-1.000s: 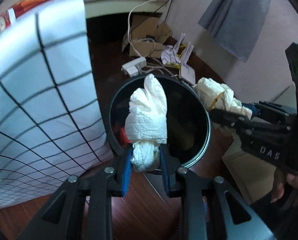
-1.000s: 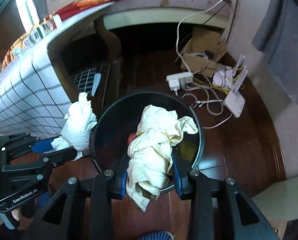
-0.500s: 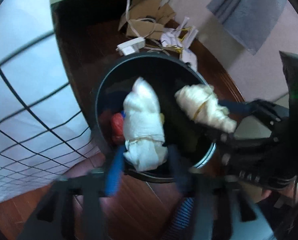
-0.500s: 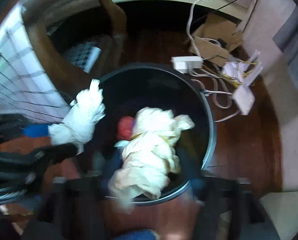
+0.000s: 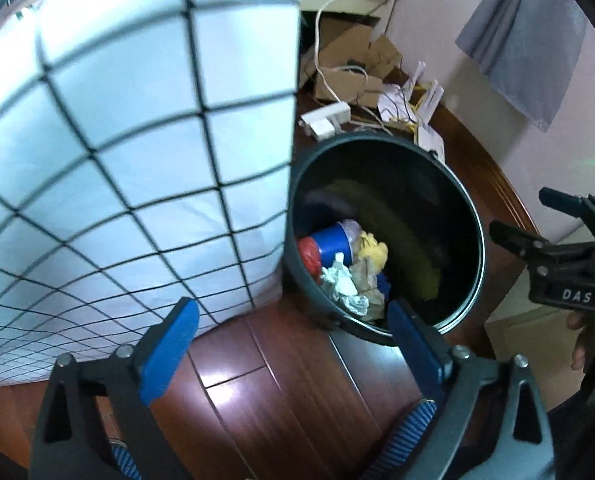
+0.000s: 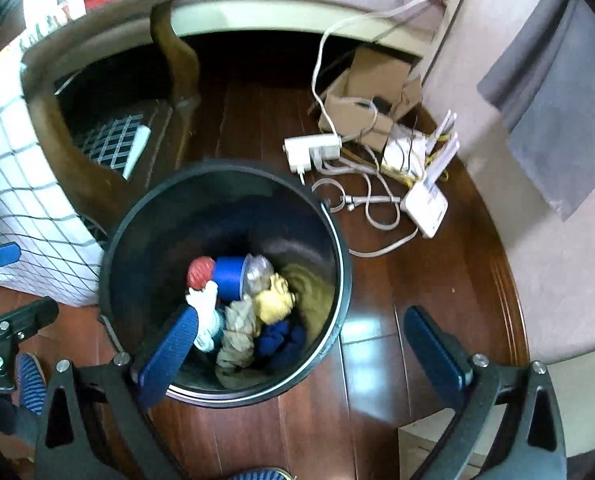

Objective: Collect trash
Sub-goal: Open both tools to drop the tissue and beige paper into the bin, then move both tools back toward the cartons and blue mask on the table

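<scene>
A black round trash bin (image 5: 472,216) (image 6: 344,268) stands on the wooden floor. Inside lie a red ball (image 6: 200,272), a blue cup (image 6: 228,276), yellow paper (image 6: 274,300), a white tissue wad (image 6: 204,316) (image 5: 343,280) and a cream wad (image 6: 237,332). My left gripper (image 5: 293,340) hangs over the bin's near rim, its jaws opening with nothing between them. Above the bin's near edge, my right gripper (image 6: 303,354) has its jaws opening too, and they hold nothing. Each gripper shows in the other's view, the right gripper (image 5: 537,220) and the left gripper (image 6: 13,286).
A white cloth with a black grid (image 5: 117,160) hangs close on the bin's left. Behind the bin lie a power strip (image 6: 313,148), cables, a cardboard box (image 6: 369,92) and a white router (image 6: 425,204). A grey cloth (image 6: 549,100) hangs on the wall at right.
Both grippers went from shut on wads to wide open. The white tissue wad and the cream wad dropped into the bin. Both hands shifted slightly over the bin.
</scene>
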### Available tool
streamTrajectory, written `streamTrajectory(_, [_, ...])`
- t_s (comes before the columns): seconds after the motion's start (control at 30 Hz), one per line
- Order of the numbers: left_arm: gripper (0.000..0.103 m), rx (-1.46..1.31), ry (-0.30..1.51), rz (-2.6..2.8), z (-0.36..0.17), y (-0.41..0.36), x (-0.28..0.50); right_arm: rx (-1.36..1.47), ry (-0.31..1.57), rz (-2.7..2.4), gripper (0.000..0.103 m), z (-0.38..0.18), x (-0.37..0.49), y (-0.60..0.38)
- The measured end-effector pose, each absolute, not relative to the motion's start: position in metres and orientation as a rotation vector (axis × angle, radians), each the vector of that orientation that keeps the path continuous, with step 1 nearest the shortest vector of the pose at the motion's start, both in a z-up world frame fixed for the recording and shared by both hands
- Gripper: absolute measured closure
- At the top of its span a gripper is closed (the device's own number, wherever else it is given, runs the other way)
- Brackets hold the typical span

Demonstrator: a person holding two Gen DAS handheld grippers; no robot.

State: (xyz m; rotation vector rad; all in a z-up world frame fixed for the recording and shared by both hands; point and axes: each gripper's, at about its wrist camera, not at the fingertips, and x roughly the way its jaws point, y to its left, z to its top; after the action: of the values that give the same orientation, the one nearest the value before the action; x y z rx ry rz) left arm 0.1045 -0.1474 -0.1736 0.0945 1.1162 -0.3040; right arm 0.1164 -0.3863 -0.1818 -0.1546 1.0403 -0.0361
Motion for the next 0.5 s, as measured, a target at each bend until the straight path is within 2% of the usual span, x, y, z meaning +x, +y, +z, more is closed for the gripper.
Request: streamTrajectory(0.5, [0.005,0.070,0.912,-0.190,-0.098,-0.091,0.089,-0.187,0.850,0.056,0.000,-0.088,0.098,-0.317])
